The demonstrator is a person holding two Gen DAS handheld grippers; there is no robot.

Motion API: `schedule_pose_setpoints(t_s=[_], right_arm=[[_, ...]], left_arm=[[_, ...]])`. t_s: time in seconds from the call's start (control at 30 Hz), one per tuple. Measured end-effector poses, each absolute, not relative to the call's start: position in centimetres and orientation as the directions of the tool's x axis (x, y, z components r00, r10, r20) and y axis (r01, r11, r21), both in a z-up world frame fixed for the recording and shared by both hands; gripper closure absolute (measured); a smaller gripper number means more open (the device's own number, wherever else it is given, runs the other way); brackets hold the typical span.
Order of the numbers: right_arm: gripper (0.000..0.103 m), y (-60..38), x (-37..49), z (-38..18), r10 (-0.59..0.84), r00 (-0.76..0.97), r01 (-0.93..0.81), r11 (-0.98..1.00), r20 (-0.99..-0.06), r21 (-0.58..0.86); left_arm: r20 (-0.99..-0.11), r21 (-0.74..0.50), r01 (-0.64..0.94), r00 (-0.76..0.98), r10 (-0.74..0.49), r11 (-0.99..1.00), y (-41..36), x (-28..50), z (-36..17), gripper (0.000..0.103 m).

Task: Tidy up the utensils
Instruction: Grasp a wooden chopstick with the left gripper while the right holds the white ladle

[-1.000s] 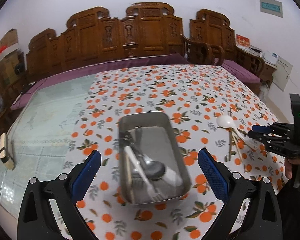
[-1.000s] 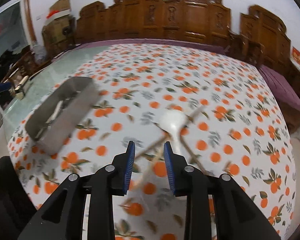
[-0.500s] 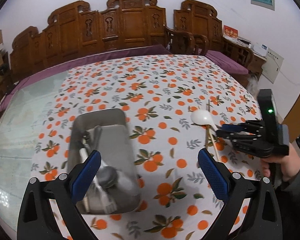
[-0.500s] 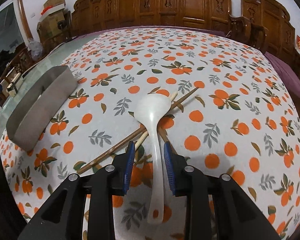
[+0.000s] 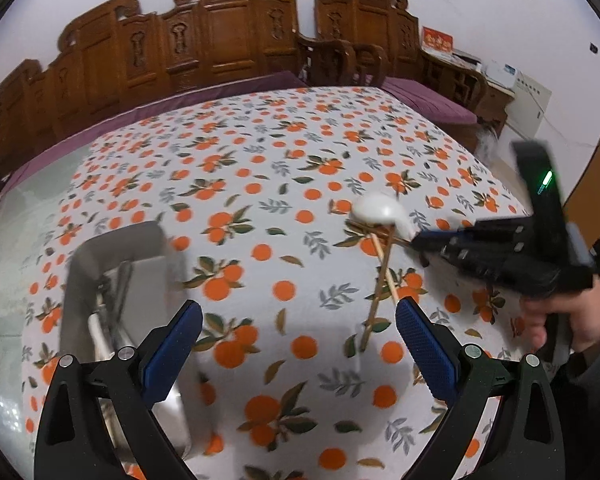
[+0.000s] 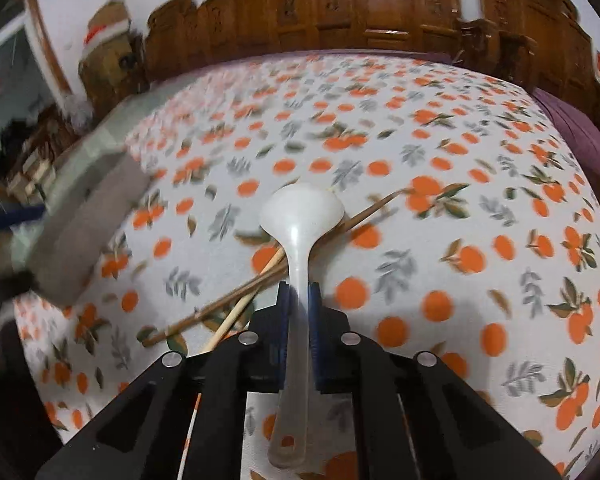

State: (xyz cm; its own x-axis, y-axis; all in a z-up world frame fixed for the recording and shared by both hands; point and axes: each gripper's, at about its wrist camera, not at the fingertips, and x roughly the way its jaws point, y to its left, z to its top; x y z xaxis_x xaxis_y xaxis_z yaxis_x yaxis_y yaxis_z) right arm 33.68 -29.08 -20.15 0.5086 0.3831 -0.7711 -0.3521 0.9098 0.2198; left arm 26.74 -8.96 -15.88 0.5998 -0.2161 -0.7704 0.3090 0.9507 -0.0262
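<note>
One utensil is in hand: your right gripper has just been closing and now pinches the white spoon by its handle at frame centre, atop the chopsticks, so next lift it clear toward the metal tray at left, while your left gripper hangs wide open, empty.

- The spoon, between the blue pads of the right hand-held gripper, looks like white plastic, smooth with a soft sheen.
- The chopsticks just left of those pads look like bare wood, matt.
- The tray beside the left hand-held gripper is grey metal, brushed and dull.
- The tabletop wears a matt printed cloth.
- The gripper pads are ribbed blue rubber on matt black plastic.
</note>
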Motion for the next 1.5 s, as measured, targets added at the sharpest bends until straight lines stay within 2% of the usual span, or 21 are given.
schedule_pose_setpoints(t_s=[0.1, 0.17, 0.23, 0.47, 0.6, 0.67, 0.83, 0.9, 0.93, 1.03, 1.5], right_arm=[[0.092, -30.6, 34.1, -19.4, 0.371, 0.539, -0.324, 0.92, -0.756, 0.221], [0.092, -31.3, 34.3, -19.2, 0.354, 0.549, -0.308, 0.928, -0.757, 0.21], [0.092, -31.7, 34.5, -19.2, 0.337, 0.553, -0.299, 0.934, -0.762, 0.196], [0.092, -31.9, 34.5, -19.3, 0.32, 0.558, -0.296, 0.939, -0.766, 0.176], [0.092, -32.0, 34.5, -19.2, 0.321, 0.56, -0.296, 0.939, -0.764, 0.177], [0.092, -32.0, 34.5, -19.3, 0.322, 0.561, -0.295, 0.938, -0.763, 0.179], [0.092, -31.8, 34.6, -19.3, 0.314, 0.559, -0.296, 0.94, -0.767, 0.169], [0.092, -31.5, 34.4, -19.2, 0.314, 0.559, -0.304, 0.939, -0.767, 0.163], [0.092, -31.3, 34.3, -19.2, 0.308, 0.56, -0.309, 0.939, -0.769, 0.15], [0.092, -31.2, 34.3, -19.3, 0.312, 0.553, -0.315, 0.937, -0.772, 0.152], [0.092, -29.1, 33.9, -19.7, 0.301, 0.534, -0.345, 0.931, -0.79, 0.121]], left_arm=[[-0.778, -0.029, 0.337, 0.584, -0.233, 0.941, -10.5, 27.5, -16.8, 0.012], [-0.789, -0.03, 0.356, 0.565, -0.241, 0.934, -11.6, 27.9, -17.5, 0.021], [-0.802, -0.031, 0.381, 0.542, -0.25, 0.924, -12.8, 28.3, -18.4, 0.026], [-0.841, -0.032, 0.441, 0.472, -0.263, 0.897, -15.7, 29.6, -21.5, 0.06], [-0.846, -0.038, 0.438, 0.464, -0.263, 0.898, -16.3, 30.3, -22.3, 0.065], [-0.85, -0.037, 0.442, 0.457, -0.26, 0.896, -16.5, 30.6, -22.6, 0.077], [-0.853, -0.022, 0.451, 0.457, -0.253, 0.892, -16.9, 31.1, -23.1, 0.083], [-0.851, -0.023, 0.451, 0.46, -0.254, 0.892, -16.9, 31.2, -23.1, 0.089], [-0.851, -0.027, 0.454, 0.457, -0.259, 0.891, -16.9, 31.3, -23.1, 0.096], [-0.848, -0.067, 0.456, 0.443, -0.291, 0.887, -16.7, 31.5, -23.1, 0.099], [-0.79, -0.08, 0.441, 0.519, -0.326, 0.894, -13.5, 28.3, -18.6, 0.099]])
